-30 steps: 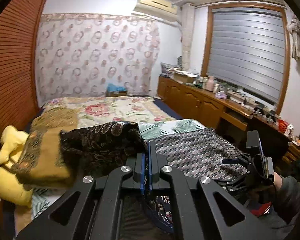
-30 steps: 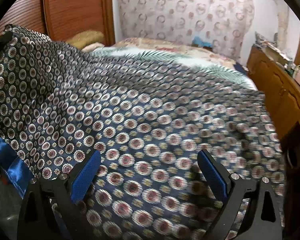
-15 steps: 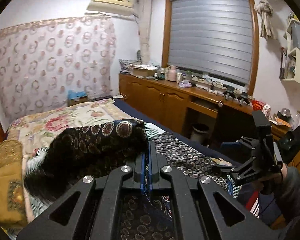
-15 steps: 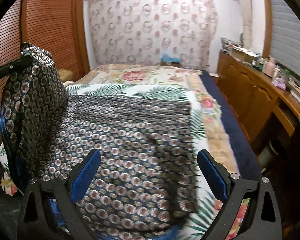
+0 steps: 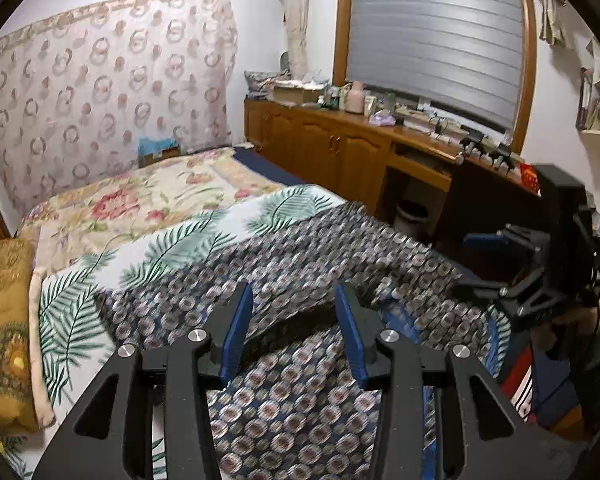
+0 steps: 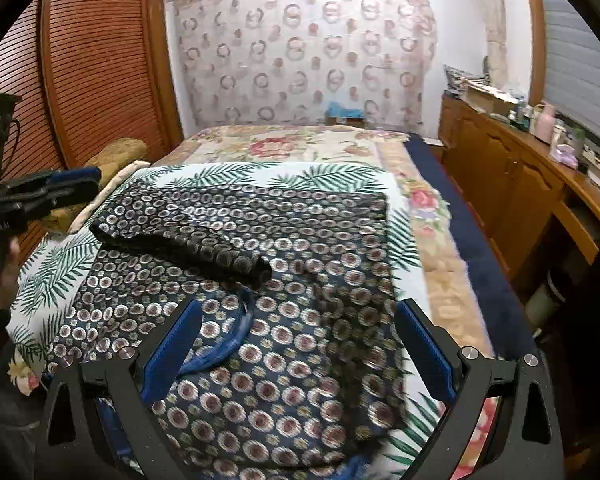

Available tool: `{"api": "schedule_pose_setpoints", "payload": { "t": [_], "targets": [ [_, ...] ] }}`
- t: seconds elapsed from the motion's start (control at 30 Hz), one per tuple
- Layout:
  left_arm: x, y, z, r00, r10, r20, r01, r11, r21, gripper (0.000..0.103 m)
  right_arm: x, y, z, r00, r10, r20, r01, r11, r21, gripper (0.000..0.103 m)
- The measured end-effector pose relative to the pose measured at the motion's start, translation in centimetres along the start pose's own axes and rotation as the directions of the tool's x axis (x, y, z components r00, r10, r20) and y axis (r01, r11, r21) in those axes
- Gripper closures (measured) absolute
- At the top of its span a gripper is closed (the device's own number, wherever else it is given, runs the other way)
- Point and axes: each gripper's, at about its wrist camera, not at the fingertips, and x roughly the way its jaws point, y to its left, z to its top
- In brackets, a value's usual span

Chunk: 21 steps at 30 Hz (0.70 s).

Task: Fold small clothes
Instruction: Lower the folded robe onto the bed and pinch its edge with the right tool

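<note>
A dark blue garment with a ring-and-flower print lies spread on the bed, one flap folded over itself across its far half. It also shows in the left wrist view. My left gripper is open and empty just above the garment's near part. My right gripper is open wide and empty above the garment's near edge. Each gripper shows in the other's view, the right one and the left one, both off the cloth.
The bed carries a palm-leaf sheet and a floral cover. Yellow-brown pillows lie at the bed's left side. A wooden cabinet with clutter runs along the right. A louvred wooden door stands at left.
My left gripper has opened and let go of the garment, whose raised part now lies folded on the bed. The right gripper has stayed open and drawn back.
</note>
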Motion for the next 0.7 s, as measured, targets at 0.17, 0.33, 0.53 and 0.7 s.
{"api": "schedule_pose_setpoints", "payload": {
  "t": [0.17,0.33,0.53,0.7],
  "targets": [
    [-0.3,1.9,-2.0,0.999,0.034,-0.013,-0.035,0.998,-0.051,0.024,2.5,0.3,1.2,0.999,0.033,-0.020,-0.033,0.999,-0.026,0.006],
    [-0.6,3.6,-3.7,0.997,0.069,-0.020,-0.070,0.993,-0.099,0.024,5.6,0.8,2.6,0.996,0.053,-0.066,-0.058,0.996,-0.067,0.006],
    [-0.7,5.1,-5.2,0.993,0.110,-0.042,-0.114,0.984,-0.140,0.024,9.6,2.2,3.8,0.983,0.088,-0.160,-0.110,0.985,-0.135,0.017],
    [-1.0,5.7,-5.9,0.992,0.118,-0.046,-0.124,0.980,-0.155,0.024,12.4,3.2,4.8,0.969,0.126,-0.213,-0.164,0.971,-0.174,0.025]
  ]
}}
